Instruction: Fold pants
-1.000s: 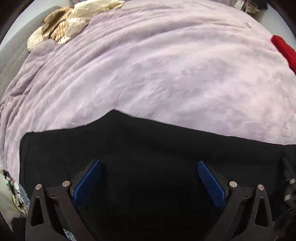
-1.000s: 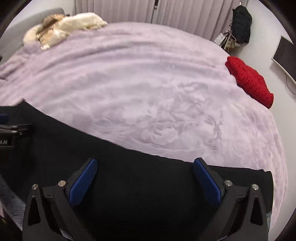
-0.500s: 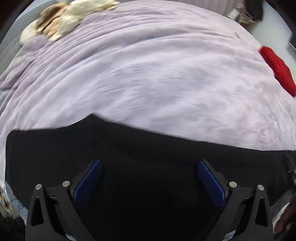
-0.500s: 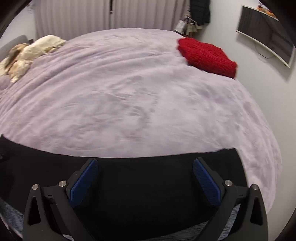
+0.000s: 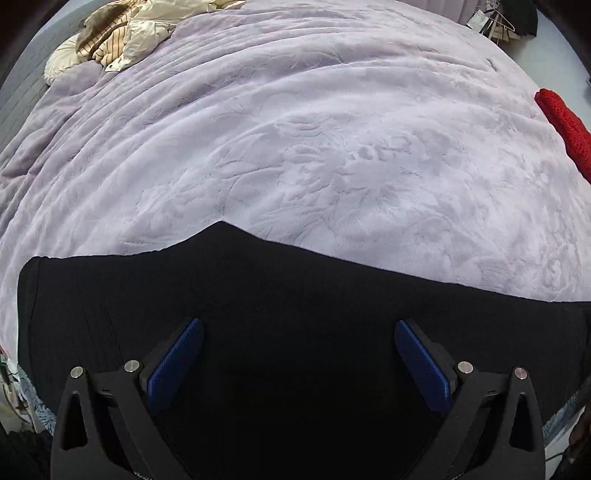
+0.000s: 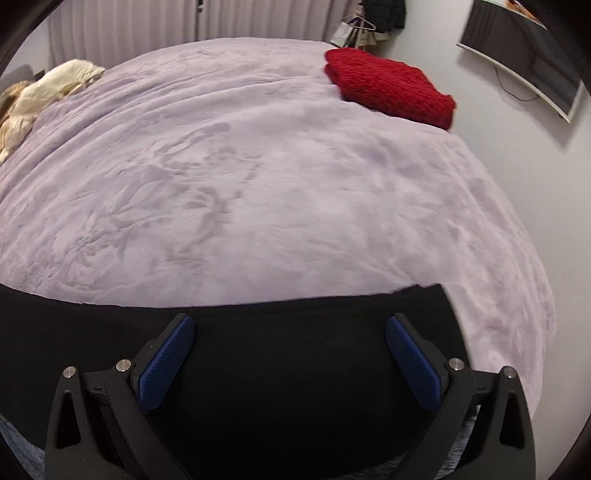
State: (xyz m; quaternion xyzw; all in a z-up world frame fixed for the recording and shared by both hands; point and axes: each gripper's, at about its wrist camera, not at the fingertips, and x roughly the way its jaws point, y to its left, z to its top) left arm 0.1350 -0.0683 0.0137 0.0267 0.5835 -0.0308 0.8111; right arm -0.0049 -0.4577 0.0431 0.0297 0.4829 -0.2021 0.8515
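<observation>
Black pants [image 5: 295,295] lie flat along the near edge of a lilac bedspread [image 5: 295,129]. In the left wrist view their far edge rises to a small peak in the middle, and the left end of the cloth shows at the left. My left gripper [image 5: 298,350] hovers open over them, blue pads wide apart, nothing between. In the right wrist view the pants [image 6: 288,339] end in a straight edge at the right. My right gripper [image 6: 290,345] is open above that end, holding nothing.
A folded red knit [image 6: 388,86] sits at the bed's far right corner. Cream and striped clothes [image 5: 122,33] are piled at the far left. A wall-mounted screen [image 6: 524,55] hangs to the right; curtains and hanging clothes stand behind the bed.
The right gripper has swung rightward to the pants' right end, bringing the red knit and the wall into view. The left gripper shifted slightly and is back over the waist part. Both stayed open.
</observation>
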